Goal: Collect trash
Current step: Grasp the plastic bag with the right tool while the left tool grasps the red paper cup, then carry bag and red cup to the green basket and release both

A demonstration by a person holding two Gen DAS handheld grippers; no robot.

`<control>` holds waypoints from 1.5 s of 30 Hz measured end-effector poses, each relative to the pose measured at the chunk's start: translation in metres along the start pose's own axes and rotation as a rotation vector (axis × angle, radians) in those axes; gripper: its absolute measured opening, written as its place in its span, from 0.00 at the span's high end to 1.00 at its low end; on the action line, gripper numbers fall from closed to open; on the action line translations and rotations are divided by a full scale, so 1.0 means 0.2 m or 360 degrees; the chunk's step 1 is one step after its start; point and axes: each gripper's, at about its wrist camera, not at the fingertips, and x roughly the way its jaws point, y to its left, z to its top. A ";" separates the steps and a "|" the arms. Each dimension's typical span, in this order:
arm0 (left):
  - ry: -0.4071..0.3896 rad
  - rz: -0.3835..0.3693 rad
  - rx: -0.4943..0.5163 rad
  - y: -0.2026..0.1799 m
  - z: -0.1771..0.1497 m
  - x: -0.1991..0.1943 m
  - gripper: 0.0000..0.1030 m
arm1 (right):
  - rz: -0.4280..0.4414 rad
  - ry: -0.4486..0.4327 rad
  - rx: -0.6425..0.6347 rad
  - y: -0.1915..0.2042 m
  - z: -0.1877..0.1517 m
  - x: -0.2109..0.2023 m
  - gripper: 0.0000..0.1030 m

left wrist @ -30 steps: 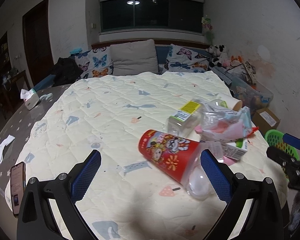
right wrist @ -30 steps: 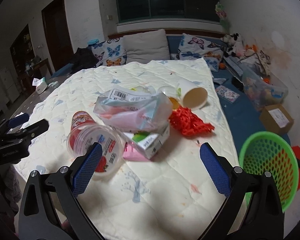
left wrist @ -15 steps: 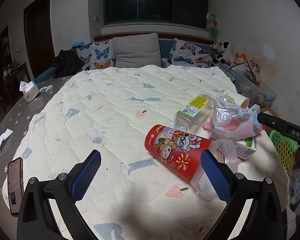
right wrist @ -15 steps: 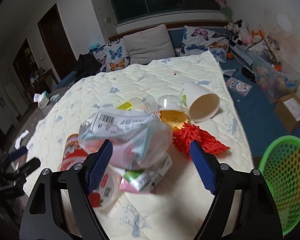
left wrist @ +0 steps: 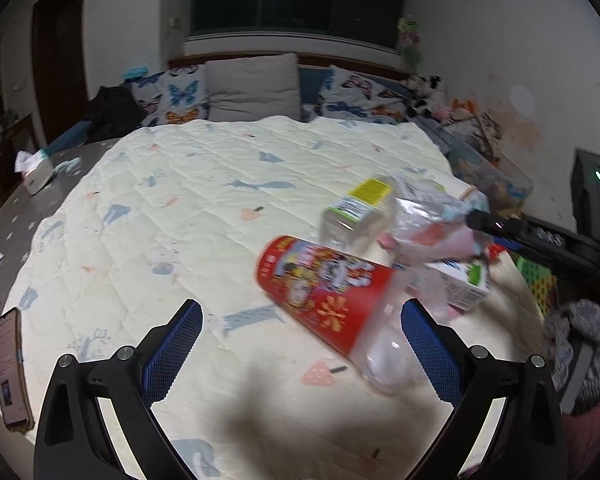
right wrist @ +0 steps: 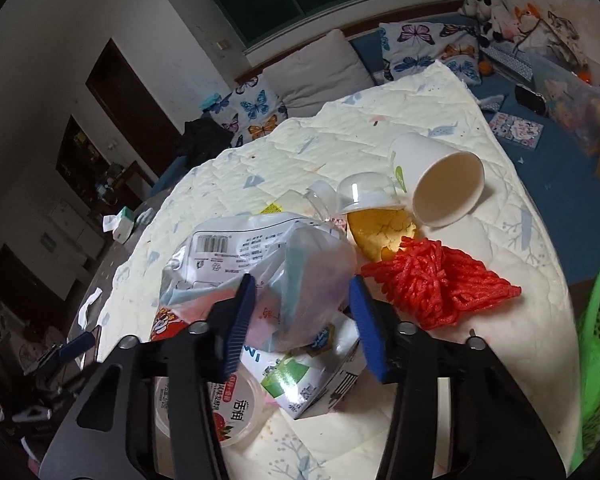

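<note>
The right gripper [right wrist: 302, 312] is closing on the plastic bag [right wrist: 260, 256], which lies on top of the trash pile on the quilt [right wrist: 380, 128]. The thin film may slip out or drag the carton [right wrist: 300, 380]. The left gripper [left wrist: 300, 344] is spread and empty beside the red cup [left wrist: 320, 284].

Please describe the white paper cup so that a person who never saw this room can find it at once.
Look at the cream quilt covering the bed, then at the trash pile near its edge. The paper cup lies on its side at the far end, behind the red mesh. It alone is plain white, with its open mouth showing.
</note>
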 end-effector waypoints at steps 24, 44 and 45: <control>0.0049 -0.0093 0.0205 -0.11 -0.09 0.14 0.63 | 0.0016 -0.0109 -0.0015 0.03 0.00 -0.12 0.75; -0.0097 0.0092 0.0098 0.06 0.00 0.11 0.95 | -0.0051 -0.0248 0.0000 0.00 0.02 -0.32 0.76; -0.0105 0.0093 0.0083 0.08 0.01 0.10 0.95 | -0.0059 -0.0253 0.0005 0.00 0.02 -0.33 0.76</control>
